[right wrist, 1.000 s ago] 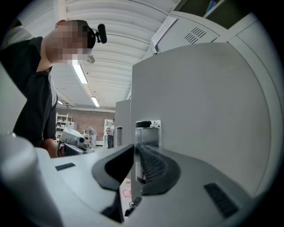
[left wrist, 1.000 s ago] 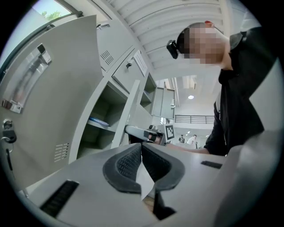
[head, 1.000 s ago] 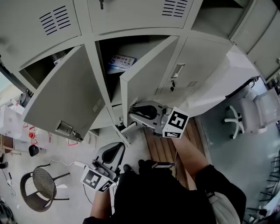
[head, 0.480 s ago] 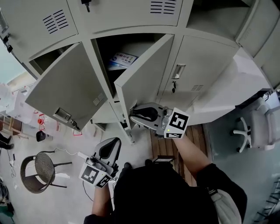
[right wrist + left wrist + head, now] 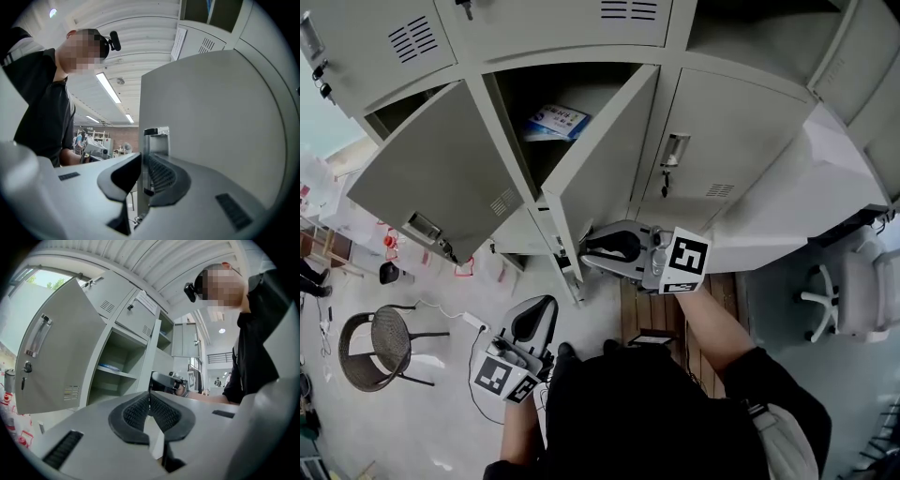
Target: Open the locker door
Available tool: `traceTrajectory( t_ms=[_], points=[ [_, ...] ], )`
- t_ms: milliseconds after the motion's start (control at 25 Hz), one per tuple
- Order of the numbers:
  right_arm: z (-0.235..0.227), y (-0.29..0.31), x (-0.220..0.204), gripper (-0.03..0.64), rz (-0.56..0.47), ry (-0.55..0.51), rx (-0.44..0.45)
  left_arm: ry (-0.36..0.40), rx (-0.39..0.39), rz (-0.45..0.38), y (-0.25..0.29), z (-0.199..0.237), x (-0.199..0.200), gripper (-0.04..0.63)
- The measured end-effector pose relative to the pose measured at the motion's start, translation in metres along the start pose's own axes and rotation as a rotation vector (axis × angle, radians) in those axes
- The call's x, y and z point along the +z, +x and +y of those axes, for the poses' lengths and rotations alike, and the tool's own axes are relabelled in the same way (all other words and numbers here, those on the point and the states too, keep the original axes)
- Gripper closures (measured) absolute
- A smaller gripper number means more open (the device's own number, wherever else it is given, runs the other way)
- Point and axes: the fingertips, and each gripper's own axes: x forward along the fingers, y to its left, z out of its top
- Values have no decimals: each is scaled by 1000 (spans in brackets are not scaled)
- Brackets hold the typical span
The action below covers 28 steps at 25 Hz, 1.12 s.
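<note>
The grey middle locker door point(image 5: 602, 155) stands swung partly out, with its free edge low in the head view. My right gripper point(image 5: 582, 251) is shut on that edge near its lower corner. In the right gripper view the door's thin edge point(image 5: 149, 154) and its metal latch plate point(image 5: 156, 136) sit between the pads of the right gripper point(image 5: 143, 163). A blue and white box point(image 5: 557, 121) lies on the shelf inside. My left gripper point(image 5: 542, 309) hangs lower left, apart from the lockers. Its jaws point(image 5: 149, 398) are shut on nothing.
The left locker door point(image 5: 431, 183) also stands wide open. The locker on the right point(image 5: 722, 150) is closed, a key hanging in its lock. A round mesh chair point(image 5: 380, 345) stands on the floor at left, and a white office chair point(image 5: 853, 295) at right.
The middle door has swung a little further out with my right gripper still on its edge. The head view has shifted. My left gripper has barely moved.
</note>
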Motion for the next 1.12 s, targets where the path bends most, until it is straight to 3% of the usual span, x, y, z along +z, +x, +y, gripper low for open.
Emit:
traceTrajectory(
  t_ms=[1120],
  points=[
    [28, -89, 9, 552, -79, 61, 298, 4, -98, 78, 38, -54, -20, 577]
  ],
)
